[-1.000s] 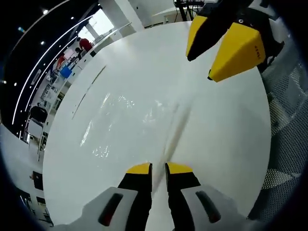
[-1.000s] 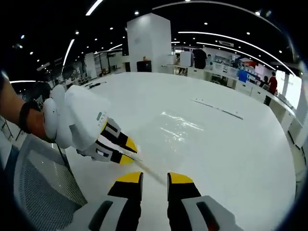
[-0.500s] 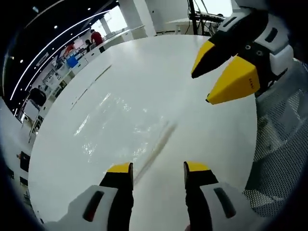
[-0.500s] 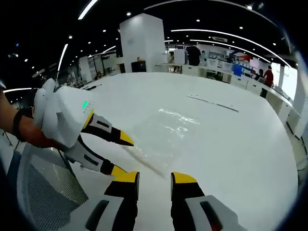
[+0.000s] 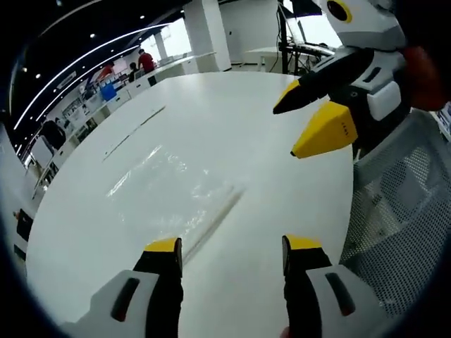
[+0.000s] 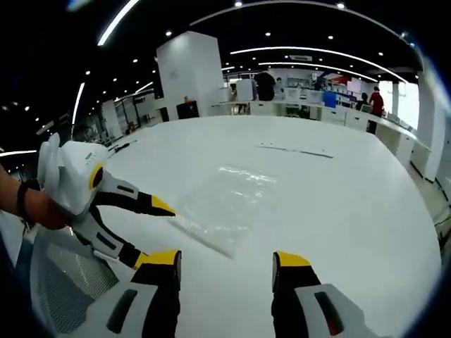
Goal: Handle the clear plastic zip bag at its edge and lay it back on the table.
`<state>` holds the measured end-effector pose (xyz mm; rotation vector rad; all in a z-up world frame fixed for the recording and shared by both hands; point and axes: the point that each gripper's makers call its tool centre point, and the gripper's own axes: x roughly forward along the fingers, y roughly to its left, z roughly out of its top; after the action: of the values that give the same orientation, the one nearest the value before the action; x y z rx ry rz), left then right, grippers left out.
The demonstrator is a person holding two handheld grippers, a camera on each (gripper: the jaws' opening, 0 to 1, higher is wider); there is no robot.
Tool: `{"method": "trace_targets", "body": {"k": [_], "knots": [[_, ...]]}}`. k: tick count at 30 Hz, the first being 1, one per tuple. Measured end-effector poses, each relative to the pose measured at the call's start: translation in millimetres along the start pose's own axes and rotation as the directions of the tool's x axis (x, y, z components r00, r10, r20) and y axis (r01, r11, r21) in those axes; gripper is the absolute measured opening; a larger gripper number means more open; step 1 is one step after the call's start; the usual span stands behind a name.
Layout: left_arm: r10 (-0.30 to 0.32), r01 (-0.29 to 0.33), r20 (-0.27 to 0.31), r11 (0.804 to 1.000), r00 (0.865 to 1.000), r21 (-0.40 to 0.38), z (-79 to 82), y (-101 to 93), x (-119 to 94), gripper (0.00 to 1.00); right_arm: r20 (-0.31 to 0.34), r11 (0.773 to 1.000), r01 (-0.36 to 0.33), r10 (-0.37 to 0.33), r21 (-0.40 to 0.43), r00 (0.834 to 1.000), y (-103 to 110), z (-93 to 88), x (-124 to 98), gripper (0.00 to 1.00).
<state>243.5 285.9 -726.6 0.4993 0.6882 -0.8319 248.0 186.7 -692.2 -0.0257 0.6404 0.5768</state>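
The clear plastic zip bag lies flat on the white table, its zip edge nearest me; it also lies on the table in the right gripper view, clear zip bag. My left gripper is open, hovering just short of the zip edge and touching nothing. In the right gripper view this left gripper comes in from the left with its jaws spread. My right gripper is open too, a little back from the bag's corner. It enters the left gripper view as the right gripper at upper right.
A thin dark strip lies on the table beyond the bag, seen again as the strip. A mesh chair stands at the table's near edge. A person's forearm holds the left gripper. Desks and people stand far behind.
The left gripper, shut on the bag's zip edge a second ago, has opened and let go; the bag lies flat. Both grippers have opened wider and drawn back from the bag.
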Motion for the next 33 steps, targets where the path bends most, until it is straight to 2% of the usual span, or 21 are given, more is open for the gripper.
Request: {"method": "trace_targets", "body": {"k": [3, 6, 11, 14, 16, 18, 21, 25, 31, 33], "knots": [[0.007, -0.006, 0.019, 0.999, 1.0, -0.035, -4.1, 6.6, -4.9, 0.57, 0.025, 1.0, 0.004, -0.004, 0.021, 1.0, 0.9, 2.8, -5.5, 0.53], [0.023, -0.017, 0.052, 0.993, 0.998, -0.115, -13.4, 13.2, -14.7, 0.6, 0.029, 0.999, -0.001, 0.0, 0.032, 1.0, -1.8, -1.5, -5.5, 0.55], [0.049, -0.035, 0.095, 0.989, 0.994, -0.144, -18.6, 14.3, -31.6, 0.64, 0.037, 0.999, -0.008, 0.006, 0.039, 0.999, -5.8, -4.1, -7.9, 0.57], [0.082, -0.056, 0.132, 0.98, 0.988, -0.189, -18.2, 22.7, -40.9, 0.65, 0.037, 0.999, -0.013, 0.012, 0.04, 0.999, -5.0, -4.5, -7.0, 0.6], [0.079, -0.047, 0.15, 0.978, 0.985, -0.205, -18.9, 29.6, -44.2, 0.66, 0.04, 0.999, -0.013, 0.012, 0.04, 0.999, -11.1, -5.4, -7.8, 0.61], [0.097, -0.061, 0.162, 0.975, 0.982, -0.214, -21.0, 29.4, -51.6, 0.66, 0.043, 0.999, -0.017, 0.015, 0.044, 0.999, -11.0, -5.4, -11.2, 0.62], [0.112, -0.069, 0.167, 0.967, 0.98, -0.244, -27.7, 39.7, -54.5, 0.67, 0.047, 0.999, -0.023, 0.021, 0.042, 0.999, -7.8, -2.9, -14.9, 0.64], [0.133, -0.091, 0.154, 0.963, 0.979, -0.255, -41.9, 43.2, -60.7, 0.7, 0.052, 0.999, -0.026, 0.024, 0.046, 0.998, -12.3, -5.5, -15.8, 0.65], [0.158, -0.106, 0.156, 0.949, 0.975, -0.297, -52.1, 44.3, -76.2, 0.71, 0.064, 0.998, -0.029, 0.025, 0.058, 0.998, -8.9, -8.1, -21.7, 0.67], [0.165, -0.111, 0.154, 0.945, 0.974, -0.308, -57.4, 50.5, -79.7, 0.71, 0.061, 0.998, -0.029, 0.026, 0.061, 0.998, -12.6, -12.9, -21.4, 0.67]]}}
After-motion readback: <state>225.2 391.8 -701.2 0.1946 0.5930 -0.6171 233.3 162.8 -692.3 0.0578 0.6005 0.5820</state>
